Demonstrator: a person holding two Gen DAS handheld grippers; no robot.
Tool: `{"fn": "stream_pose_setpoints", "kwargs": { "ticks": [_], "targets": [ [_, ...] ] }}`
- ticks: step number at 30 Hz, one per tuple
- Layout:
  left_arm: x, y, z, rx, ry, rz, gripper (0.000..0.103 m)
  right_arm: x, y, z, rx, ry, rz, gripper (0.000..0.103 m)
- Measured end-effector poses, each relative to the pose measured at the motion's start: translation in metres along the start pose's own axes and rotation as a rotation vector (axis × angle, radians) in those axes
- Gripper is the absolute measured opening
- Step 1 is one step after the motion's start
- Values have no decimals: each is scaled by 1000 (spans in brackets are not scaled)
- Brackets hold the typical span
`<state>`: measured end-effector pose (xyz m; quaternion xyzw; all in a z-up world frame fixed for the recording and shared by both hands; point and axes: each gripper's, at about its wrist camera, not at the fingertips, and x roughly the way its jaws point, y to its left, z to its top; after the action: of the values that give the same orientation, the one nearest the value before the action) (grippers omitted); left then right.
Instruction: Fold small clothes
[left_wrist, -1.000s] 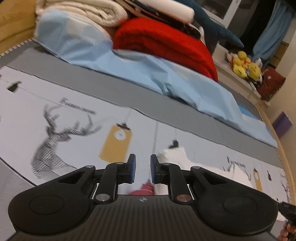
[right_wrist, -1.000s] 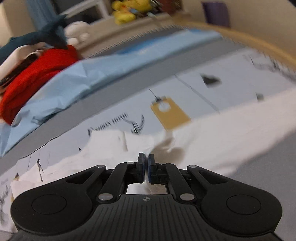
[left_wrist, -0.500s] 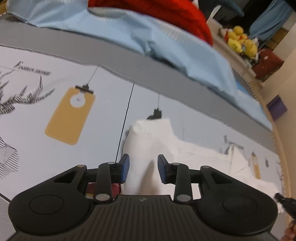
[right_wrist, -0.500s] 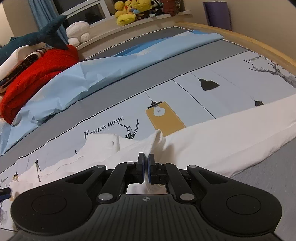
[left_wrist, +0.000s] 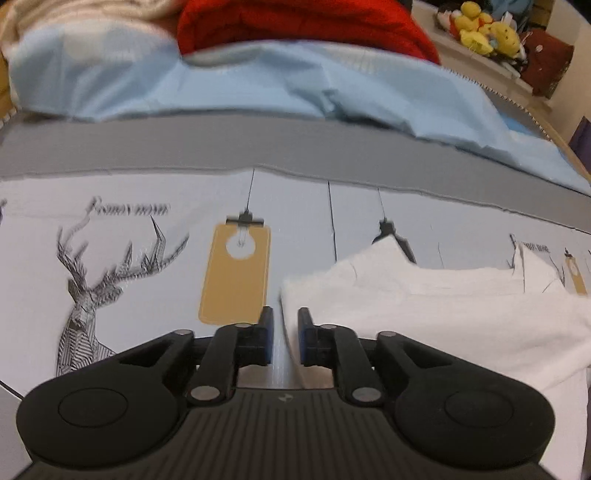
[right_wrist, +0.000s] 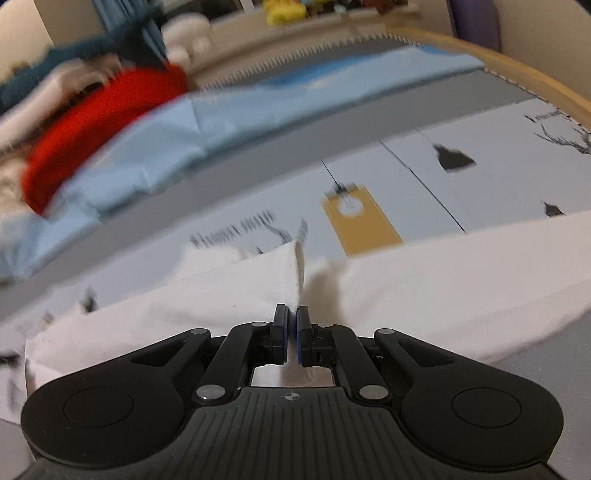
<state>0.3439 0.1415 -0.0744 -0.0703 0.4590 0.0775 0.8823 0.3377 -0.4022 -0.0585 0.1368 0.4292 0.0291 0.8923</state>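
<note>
While the right gripper pinches a raised fold of the white garment, the left gripper stands slightly parted, empty, at the cloth's left edge; bare printed bedsheet lies left of it.

A printed bed sheet carries the white garment and a blue quilt.

The garment lies spread on the printed bedsheet, to the right of the lamp print — the stag print sits further left. Behind the sheet runs a plain band, then a rumpled sheet, with a folded blanket on it. Plush toys sit on a ledge at the far right — well apart from the garment.
</note>
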Motion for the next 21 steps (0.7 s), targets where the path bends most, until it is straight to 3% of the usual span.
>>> {"fn": "stream_pose_setpoints", "kwargs": {
  "ticks": [4, 8, 9, 11, 14, 16, 18, 20, 21],
  "targets": [
    [-16, -19, -9, 26, 8, -154, 16, 1, 3, -4, -38, -38, -107, 7],
    [1, -35, -33, 119, 114, -251, 16, -7, 3, -3, -17, -86, -52, 7],
    [10, -36, -42, 158, 161, -240, 16, -7, 4, -4, -14, -85, -18, 7],
    [33, -32, -62, 240, 300, -145, 17, 0, 7, -7, -19, -45, 40, 7],
    [28, -28, -66, 281, 323, -115, 20, 27, 8, -18, -73, 107, -52, 7],
    [14, -31, -64, 292, 267, -89, 20, 36, -1, -27, -58, 179, -146, 7],
    [16, -29, -69, 260, 250, -136, 20, 29, -15, -25, 23, 159, -159, 7],
    [32, -29, -83, 287, 325, -62, 25, 14, -31, -20, 108, 102, -148, 8],
    [29, -30, -84, 299, 309, -27, 33, 6, -39, -19, 146, 74, -145, 10]
  ]
}}
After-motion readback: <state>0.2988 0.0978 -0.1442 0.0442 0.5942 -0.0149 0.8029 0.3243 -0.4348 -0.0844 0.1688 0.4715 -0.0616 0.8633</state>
